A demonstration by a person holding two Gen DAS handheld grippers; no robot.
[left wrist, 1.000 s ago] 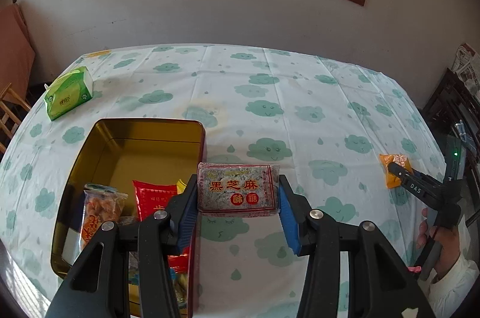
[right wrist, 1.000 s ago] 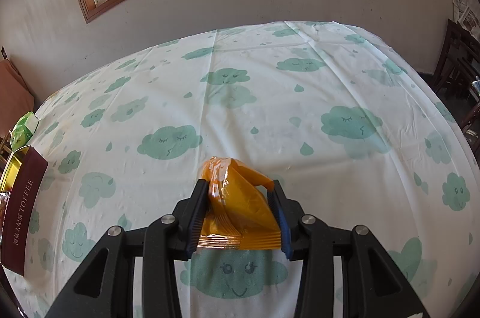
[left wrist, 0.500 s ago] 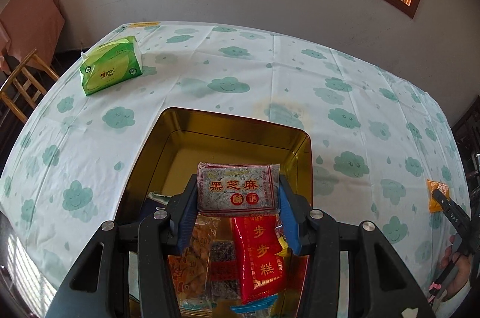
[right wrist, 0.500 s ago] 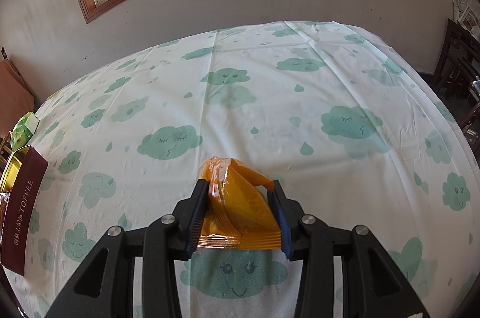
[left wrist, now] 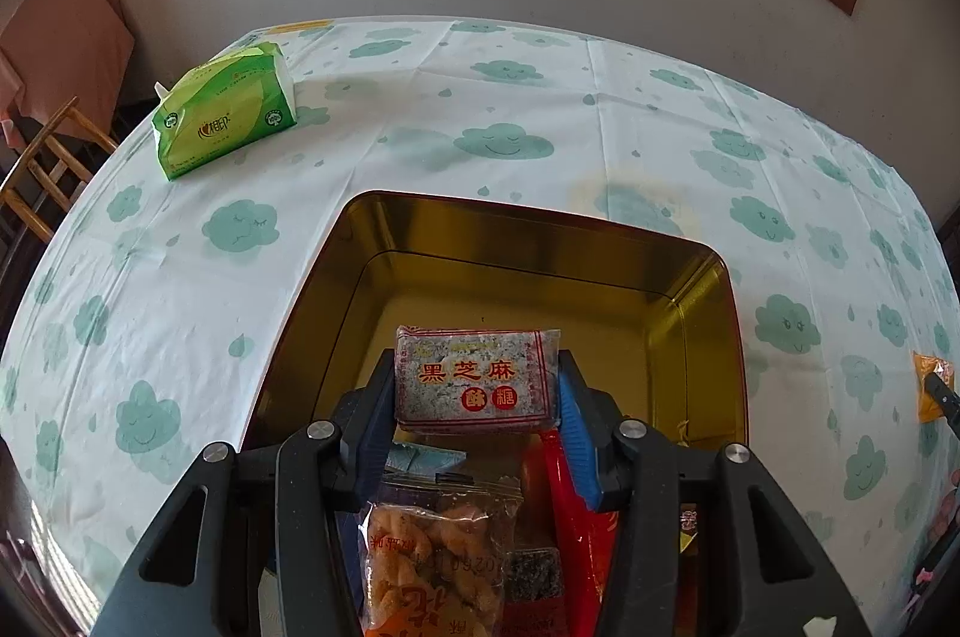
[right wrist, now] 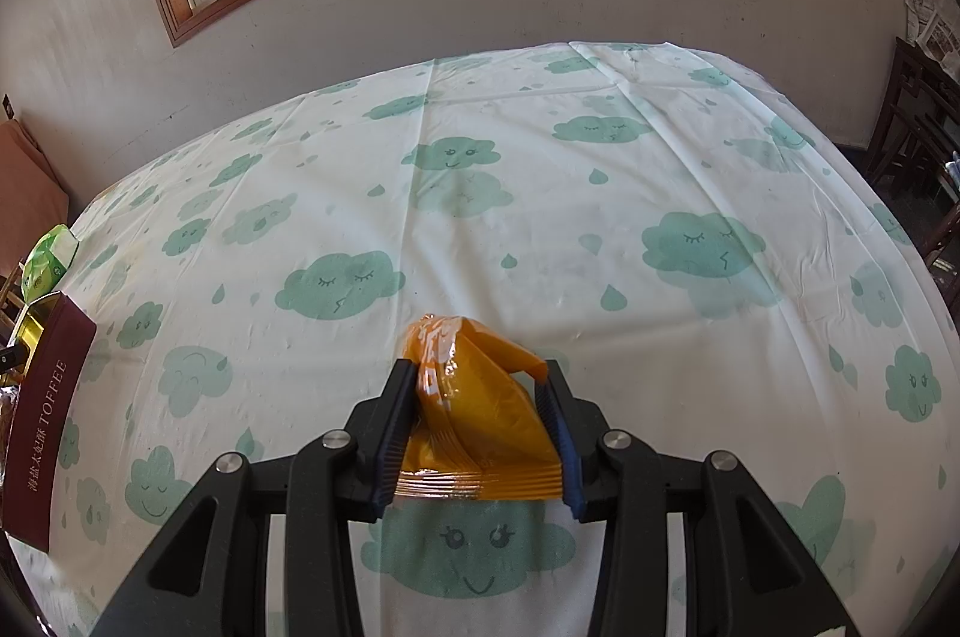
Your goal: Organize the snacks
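So the left gripper (left wrist: pixel 477 385) is clamping a flat grey sesame candy packet (left wrist: pixel 476 377) with red Chinese lettering, both blue pads pressing on its short ends, and it's hanging right over the open gold tin (left wrist: pixel 690 289), above the tin's bare gold floor. Under the gripper, the near part of the tin is already holding a pile of snacks: a clear bag of fried twists (left wrist: pixel 438 553), a red packet (left wrist: pixel 576 529) and a dark little bar (left wrist: pixel 534 574). Over on the right side, the right gripper (right wrist: pixel 483 427) is squeezing an orange snack packet (right wrist: pixel 474 403) that's crumpling up a bit between the pads, with its sealed bottom edge sitting down at the cloud-print tablecloth (right wrist: pixel 540 193); can't really tell if it's touching the cloth or just above it. From that view the tin's dark red "TOFFEE" side is showing at the far left, well apart from the orange packet. A green tissue pack (left wrist: pixel 225 111) is lying on the table beyond the tin.
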